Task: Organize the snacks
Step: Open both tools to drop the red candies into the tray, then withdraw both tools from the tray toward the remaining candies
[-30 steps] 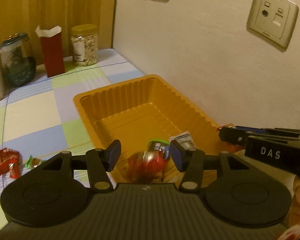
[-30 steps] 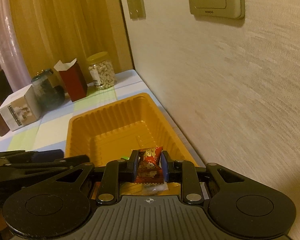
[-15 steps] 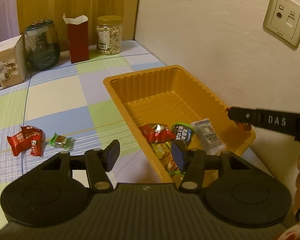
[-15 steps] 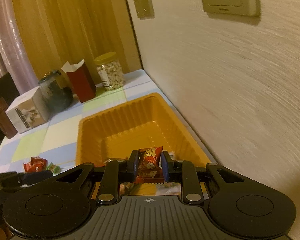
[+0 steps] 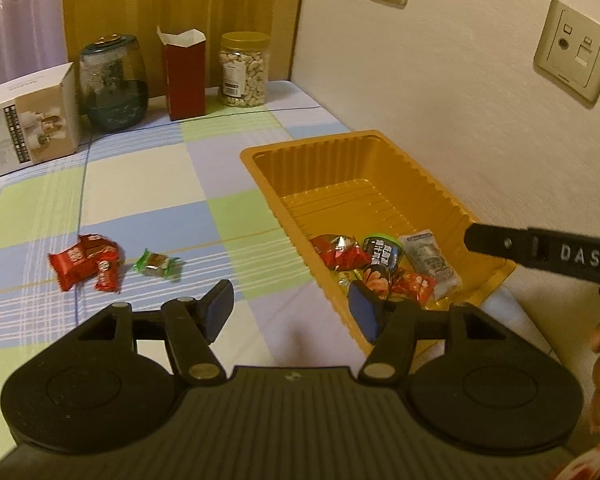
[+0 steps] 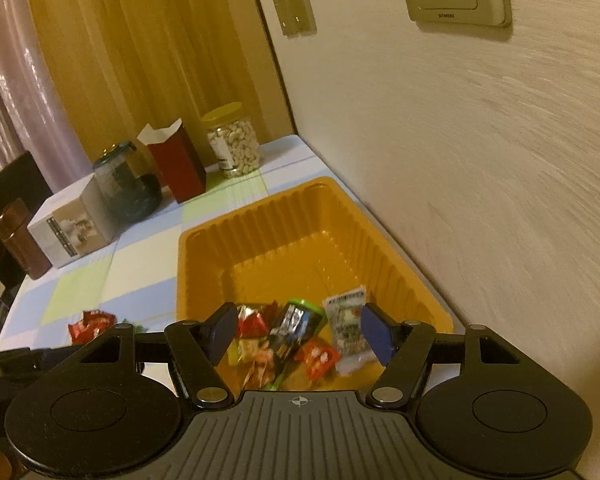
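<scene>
My right gripper (image 6: pixel 298 334) hangs over the near end of the orange tray (image 6: pixel 198 252), its jaws opening with nothing pressed between the pads; the snack packets (image 6: pixel 300 340) lie loose on the tray floor below. My left gripper (image 5: pixel 292 310) sits above the checked tablecloth (image 5: pixel 140 184) at the tray's near left corner, jaws also opening and empty. On the cloth to its left, two red packets (image 5: pixel 86 260) lie touching, with a green-wrapped candy (image 5: pixel 158 264) just beside them. At the far edge stand a nut jar (image 5: pixel 244 70), a red carton (image 5: pixel 184 76), a glass jar (image 5: pixel 114 84) and a white box (image 5: pixel 30 120)
</scene>
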